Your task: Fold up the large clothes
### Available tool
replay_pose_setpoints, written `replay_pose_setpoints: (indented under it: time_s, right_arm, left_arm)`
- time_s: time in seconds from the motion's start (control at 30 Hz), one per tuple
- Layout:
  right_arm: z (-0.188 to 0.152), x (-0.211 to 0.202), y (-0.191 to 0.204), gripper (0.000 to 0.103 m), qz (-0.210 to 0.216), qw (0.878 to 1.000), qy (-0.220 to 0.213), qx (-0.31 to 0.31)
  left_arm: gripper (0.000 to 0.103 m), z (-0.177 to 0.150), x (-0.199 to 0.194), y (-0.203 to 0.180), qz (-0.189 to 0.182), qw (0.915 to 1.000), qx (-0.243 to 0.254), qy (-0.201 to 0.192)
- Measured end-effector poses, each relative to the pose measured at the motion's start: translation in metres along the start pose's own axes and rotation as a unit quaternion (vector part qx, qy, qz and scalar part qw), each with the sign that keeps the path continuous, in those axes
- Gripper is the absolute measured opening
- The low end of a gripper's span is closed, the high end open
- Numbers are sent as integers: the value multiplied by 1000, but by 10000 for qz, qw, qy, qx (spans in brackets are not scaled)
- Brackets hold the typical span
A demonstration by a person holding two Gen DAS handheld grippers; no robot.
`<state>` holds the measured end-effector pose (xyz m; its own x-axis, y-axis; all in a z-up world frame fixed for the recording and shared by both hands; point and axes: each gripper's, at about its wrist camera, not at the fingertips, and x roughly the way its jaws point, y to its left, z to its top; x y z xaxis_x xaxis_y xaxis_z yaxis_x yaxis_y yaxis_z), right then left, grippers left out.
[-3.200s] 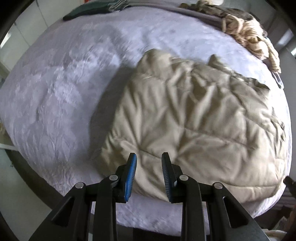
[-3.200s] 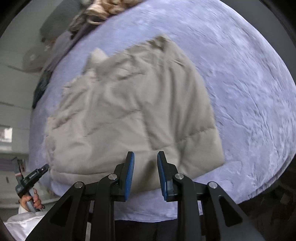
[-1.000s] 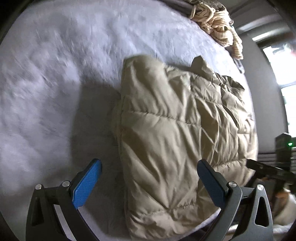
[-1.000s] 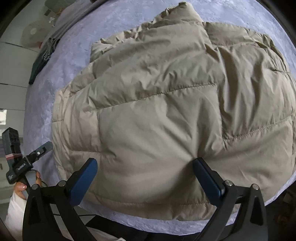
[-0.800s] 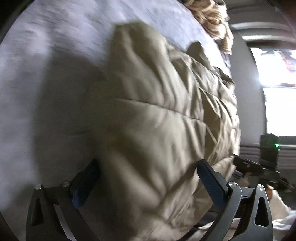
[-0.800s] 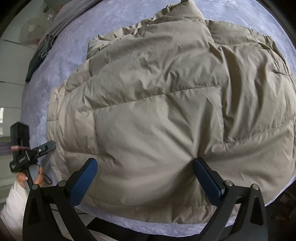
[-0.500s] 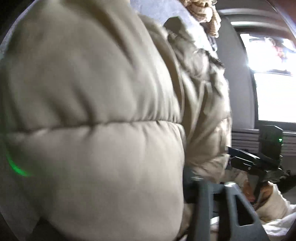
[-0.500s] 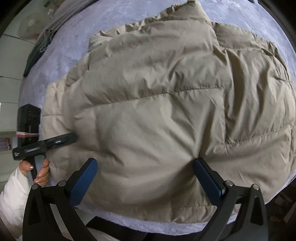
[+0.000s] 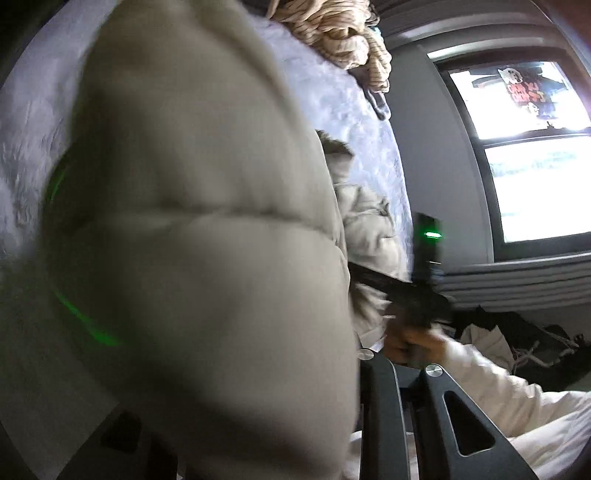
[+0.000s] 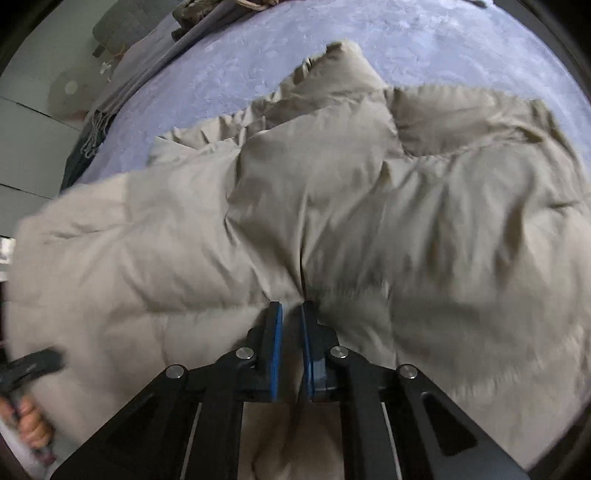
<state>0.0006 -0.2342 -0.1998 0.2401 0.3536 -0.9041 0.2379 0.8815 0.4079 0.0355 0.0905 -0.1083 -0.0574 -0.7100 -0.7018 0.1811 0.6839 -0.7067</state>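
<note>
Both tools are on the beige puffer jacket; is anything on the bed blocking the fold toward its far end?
Nothing visible. The bedspread beyond the puffer jacket is bare; the heaped clothes lie at the far edge, apart from it.

Looks like a home bedroom: bed (image 10: 424, 40) under lavender plush cover, heap of clothes (image 9: 343, 33) at far edge, window (image 9: 532, 155) beside it, probably wardrobe panels (image 10: 26, 147) along one side, blurry.

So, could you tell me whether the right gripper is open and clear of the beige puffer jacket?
No, the right gripper is shut on a pinched fold of the beige puffer jacket.
</note>
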Motion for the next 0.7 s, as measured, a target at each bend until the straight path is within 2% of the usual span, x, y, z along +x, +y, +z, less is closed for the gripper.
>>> replay_pose_setpoints:
  time_s: [0.17, 0.3, 0.33, 0.37, 0.47, 0.5, 0.57, 0.7]
  right_arm:
    - [15, 24, -18, 3, 478, 9986, 217, 121]
    - [20, 37, -28, 0, 806, 9960, 351, 176]
    - [21, 39, -33, 0, 942, 9945, 398, 224]
    - [24, 39, -39, 0, 1077, 9927, 467, 273]
    - [25, 26, -60, 0, 1442, 9867, 578, 479]
    - [24, 17, -67, 0, 1563, 9849, 514, 544]
    - [20, -8, -89, 3, 1731, 9822, 306, 656]
    - [0, -53, -143, 3, 1708, 9794, -120, 1068]
  left_arm:
    - [28, 6, 16, -75, 220, 9996, -145, -97]
    - [29, 22, 58, -133, 592, 9982, 94, 97]
    - [31, 28, 73, -148, 764, 9968, 179, 170]
    - [39, 31, 84, -158, 811, 9962, 210, 231]
    - [58, 41, 105, -179, 604, 9970, 269, 403]
    - [62, 45, 115, -187, 477, 9970, 362, 490]
    - [77, 51, 131, -197, 157, 9963, 559, 638]
    - [80, 54, 174, -203, -464, 9900, 778, 1080]
